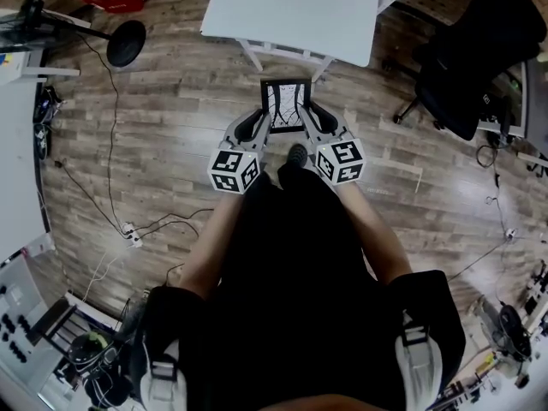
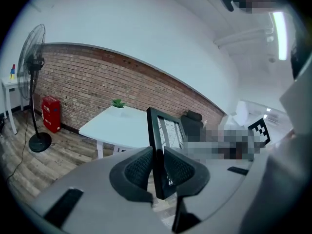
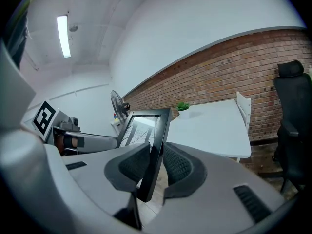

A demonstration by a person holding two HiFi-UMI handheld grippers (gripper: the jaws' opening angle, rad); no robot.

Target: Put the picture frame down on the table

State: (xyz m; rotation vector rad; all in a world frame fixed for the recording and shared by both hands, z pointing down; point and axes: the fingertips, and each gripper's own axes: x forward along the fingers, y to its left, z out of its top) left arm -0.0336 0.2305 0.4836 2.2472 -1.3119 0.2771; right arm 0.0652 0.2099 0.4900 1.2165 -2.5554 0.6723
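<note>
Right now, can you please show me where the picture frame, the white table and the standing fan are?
picture frame (image 1: pixel 285 103): head view, middle of its glass.
white table (image 1: pixel 291 11): head view, bare top.
standing fan (image 2: pixel 30 62): left gripper view, its round cage.

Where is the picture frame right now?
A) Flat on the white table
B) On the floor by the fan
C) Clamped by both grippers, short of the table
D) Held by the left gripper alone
C: the left gripper and the right gripper each clamp an edge of the picture frame, which has not reached the white table.
</note>
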